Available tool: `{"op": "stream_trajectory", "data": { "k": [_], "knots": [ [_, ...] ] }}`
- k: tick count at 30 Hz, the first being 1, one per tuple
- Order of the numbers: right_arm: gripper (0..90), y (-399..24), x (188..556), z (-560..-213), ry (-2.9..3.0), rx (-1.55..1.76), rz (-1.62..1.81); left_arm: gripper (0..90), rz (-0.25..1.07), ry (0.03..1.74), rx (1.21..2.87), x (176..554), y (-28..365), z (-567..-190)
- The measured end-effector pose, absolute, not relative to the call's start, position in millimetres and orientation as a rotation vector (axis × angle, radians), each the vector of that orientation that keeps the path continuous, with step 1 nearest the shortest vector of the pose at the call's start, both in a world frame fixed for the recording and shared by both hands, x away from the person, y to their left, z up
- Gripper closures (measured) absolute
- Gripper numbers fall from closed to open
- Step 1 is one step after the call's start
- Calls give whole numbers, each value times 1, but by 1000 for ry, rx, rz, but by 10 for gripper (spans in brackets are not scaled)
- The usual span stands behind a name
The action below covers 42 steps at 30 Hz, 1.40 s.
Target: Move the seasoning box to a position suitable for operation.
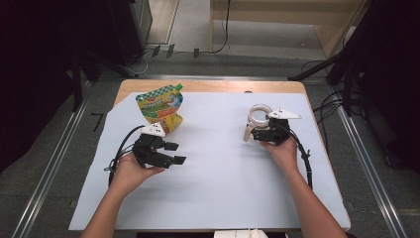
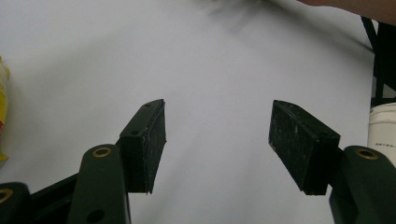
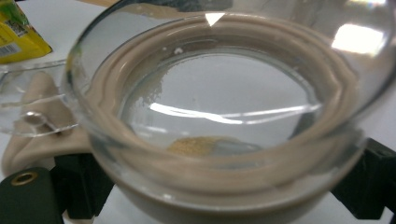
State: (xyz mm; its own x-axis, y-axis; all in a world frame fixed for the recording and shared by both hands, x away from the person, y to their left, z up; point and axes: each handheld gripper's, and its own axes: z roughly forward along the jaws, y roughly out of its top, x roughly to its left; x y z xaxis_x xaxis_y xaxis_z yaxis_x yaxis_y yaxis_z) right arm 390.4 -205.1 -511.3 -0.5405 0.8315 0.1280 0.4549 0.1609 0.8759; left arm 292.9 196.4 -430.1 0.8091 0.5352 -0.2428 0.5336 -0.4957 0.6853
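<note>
A clear round container (image 1: 259, 115) with a beige seal ring stands on the white sheet (image 1: 218, 168) at the far right. My right gripper (image 1: 257, 130) reaches it from the near side. In the right gripper view the container (image 3: 219, 107) sits between the jaws of the right gripper (image 3: 219, 186), which stand at its two sides; a beige flap (image 3: 32, 121) and clear lid hang off to the left. My left gripper (image 1: 179, 152) rests low over the sheet at the left, jaws apart and empty. The left gripper (image 2: 217, 140) has bare sheet between its pads.
A yellow-green food pouch (image 1: 161, 106) lies at the far left of the sheet, just beyond the left hand. A white tub (image 2: 383, 130) sits at the near table edge. Cables trail from both grippers. The wooden table edge (image 1: 213, 85) runs along the far side.
</note>
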Motion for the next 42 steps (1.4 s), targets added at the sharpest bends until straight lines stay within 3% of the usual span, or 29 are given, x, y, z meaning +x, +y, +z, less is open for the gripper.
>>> {"op": "stream_trajectory", "data": {
  "k": [23, 42],
  "knots": [
    [118, -198, 387, -508, 2048, 1193, 1288, 370, -10, 788, 2182, 295, 198, -432],
    [120, -168, 357, -489, 2128, 1079, 1411, 371, -33, 795, 2184, 305, 190, -434]
  ]
}}
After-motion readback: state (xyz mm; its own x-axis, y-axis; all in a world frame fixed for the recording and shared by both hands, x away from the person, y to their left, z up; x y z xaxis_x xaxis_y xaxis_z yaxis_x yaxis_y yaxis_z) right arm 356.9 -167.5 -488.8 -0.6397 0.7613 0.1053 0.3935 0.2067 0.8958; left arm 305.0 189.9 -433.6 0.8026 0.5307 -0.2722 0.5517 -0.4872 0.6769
